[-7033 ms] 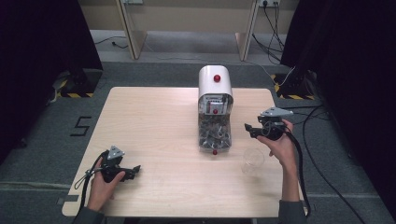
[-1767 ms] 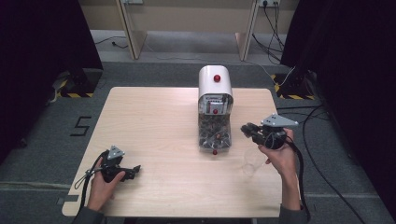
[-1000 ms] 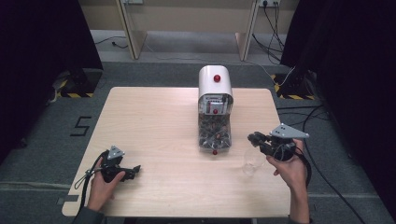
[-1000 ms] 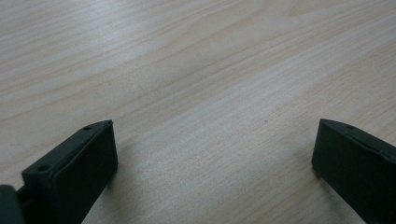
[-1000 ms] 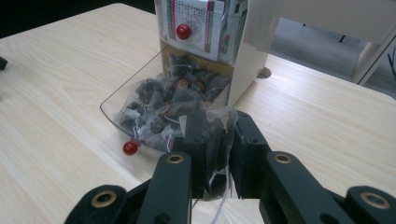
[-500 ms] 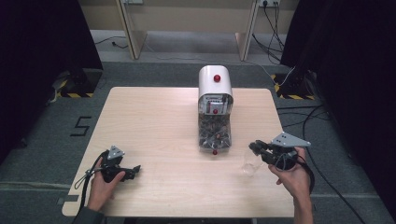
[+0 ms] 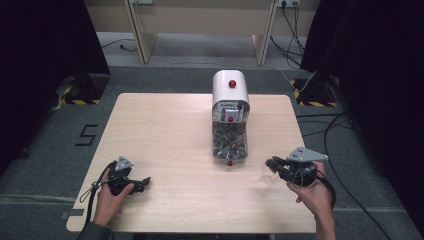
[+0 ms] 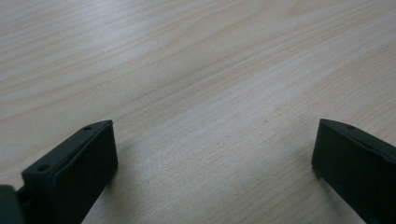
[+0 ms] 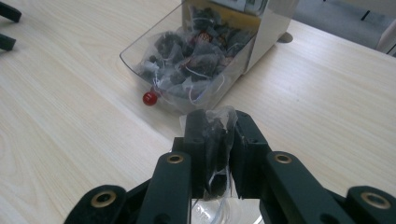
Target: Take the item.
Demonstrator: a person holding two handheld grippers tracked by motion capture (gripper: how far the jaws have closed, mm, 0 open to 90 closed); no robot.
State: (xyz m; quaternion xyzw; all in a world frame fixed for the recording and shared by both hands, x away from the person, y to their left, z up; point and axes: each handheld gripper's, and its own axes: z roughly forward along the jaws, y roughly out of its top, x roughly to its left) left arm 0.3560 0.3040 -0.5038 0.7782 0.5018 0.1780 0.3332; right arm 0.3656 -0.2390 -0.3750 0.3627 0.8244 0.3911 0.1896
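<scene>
Tea bag [image 9: 215, 140] is pinched between the right gripper [image 9: 215, 156] fingers, closed tight on it, long axis hanging down. Clear glass cup [image 7: 267, 180] sits on the surface [image 7: 165, 130] directly under the fingers, right of the tea bag dispenser [image 7: 230, 120]. Next move is judged a straight drop into the cup. Left gripper [image 7: 141, 183] is parked well apart, fingers wide open, nothing held.
</scene>
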